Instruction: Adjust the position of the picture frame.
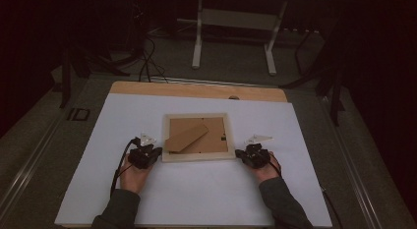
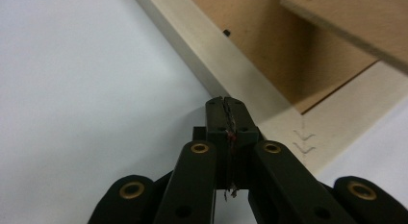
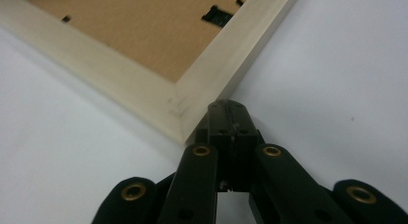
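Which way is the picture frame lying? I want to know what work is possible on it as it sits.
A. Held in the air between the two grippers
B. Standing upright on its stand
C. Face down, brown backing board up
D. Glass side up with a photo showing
C: the picture frame lies flat on the white sheet with its brown backing board and cardboard stand facing up.

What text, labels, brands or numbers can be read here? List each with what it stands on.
None can be read: the picture frame, its brown backing board, the white table cover and both grippers, left and right, carry no legible words or numbers.
Two small chevron-shaped marks on the frame's corner are not letters.
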`<action>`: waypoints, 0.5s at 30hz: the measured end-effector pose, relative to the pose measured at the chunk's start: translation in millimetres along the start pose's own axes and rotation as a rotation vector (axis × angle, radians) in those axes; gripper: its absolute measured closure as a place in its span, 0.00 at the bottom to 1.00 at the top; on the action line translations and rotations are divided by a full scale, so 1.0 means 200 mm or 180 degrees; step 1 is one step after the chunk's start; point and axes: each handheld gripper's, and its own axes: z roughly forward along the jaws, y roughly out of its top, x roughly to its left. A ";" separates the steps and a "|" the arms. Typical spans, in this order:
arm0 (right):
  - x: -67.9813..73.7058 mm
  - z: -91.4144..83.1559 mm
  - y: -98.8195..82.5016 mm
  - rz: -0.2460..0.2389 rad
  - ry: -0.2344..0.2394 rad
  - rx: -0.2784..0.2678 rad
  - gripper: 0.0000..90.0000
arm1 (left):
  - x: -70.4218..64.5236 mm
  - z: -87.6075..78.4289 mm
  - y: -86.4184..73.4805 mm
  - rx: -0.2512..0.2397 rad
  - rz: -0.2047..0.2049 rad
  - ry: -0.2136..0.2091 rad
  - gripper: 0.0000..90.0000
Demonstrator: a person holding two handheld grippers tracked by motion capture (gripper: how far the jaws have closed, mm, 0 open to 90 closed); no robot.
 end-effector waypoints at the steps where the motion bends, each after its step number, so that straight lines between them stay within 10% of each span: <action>1: -0.01 0.01 0.01 0.0032 0.0001 -0.0010 1.00 | 0.00 0.00 0.00 -0.0005 -0.0023 -0.0010 1.00; 15: 0.01 -0.03 -0.03 0.0061 0.0059 -0.0010 1.00 | -0.01 0.00 0.00 0.0011 -0.0025 -0.0032 1.00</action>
